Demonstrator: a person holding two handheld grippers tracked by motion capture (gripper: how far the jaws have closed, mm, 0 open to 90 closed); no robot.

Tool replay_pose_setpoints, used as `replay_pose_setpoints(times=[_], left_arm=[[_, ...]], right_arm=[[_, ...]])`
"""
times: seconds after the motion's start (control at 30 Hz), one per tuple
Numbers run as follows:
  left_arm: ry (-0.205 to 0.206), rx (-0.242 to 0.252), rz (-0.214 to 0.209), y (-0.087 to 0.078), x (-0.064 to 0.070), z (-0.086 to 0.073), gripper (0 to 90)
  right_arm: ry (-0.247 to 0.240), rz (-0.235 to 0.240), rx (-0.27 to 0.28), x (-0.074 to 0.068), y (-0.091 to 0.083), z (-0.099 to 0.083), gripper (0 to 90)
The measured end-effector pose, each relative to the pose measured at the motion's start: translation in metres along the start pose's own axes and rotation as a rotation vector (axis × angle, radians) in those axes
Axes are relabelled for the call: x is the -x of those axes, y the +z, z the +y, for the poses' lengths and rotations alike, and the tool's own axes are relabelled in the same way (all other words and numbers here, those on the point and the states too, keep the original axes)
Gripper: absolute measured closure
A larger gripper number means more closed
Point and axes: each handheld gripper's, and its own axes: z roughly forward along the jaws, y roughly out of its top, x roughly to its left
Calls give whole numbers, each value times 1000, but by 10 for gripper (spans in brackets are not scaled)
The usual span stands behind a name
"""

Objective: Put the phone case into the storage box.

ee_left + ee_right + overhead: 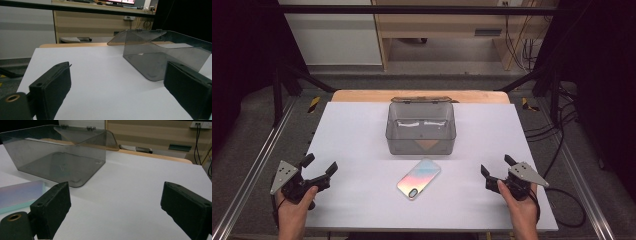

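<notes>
Centrally, between the two grippers, an iridescent phone case (419,178) lies flat on the white table (352,135), ahead and inward of the left gripper (319,167) and likewise inward of the right gripper (495,166), touching neither. Both grippers rest near the table's front edge with jaws spread wide and holding nothing, each gripped by a hand (292,210). Beyond the phone case, farther from both grippers, stands a smoky transparent box (421,131) with its lid swung back
</notes>
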Motion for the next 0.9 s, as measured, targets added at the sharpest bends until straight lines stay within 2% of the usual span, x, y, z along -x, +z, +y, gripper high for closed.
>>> replay_pose_setpoints(times=[0.3,0.63,0.73,0.9], left_arm=[[-2,-25,5,1,0,-1,204],[-16,-67,0,-1,-3,-2,448],[-10,-77,3,-2,-3,-2,486],[-23,-88,-23,-3,-4,-1,655]], right_arm=[[20,-9,-13,0,0,-1,92],[49,-26,-29,3,0,-3,75],[57,-27,-36,3,0,-3,69],[58,-26,-34,3,0,-2,65]])
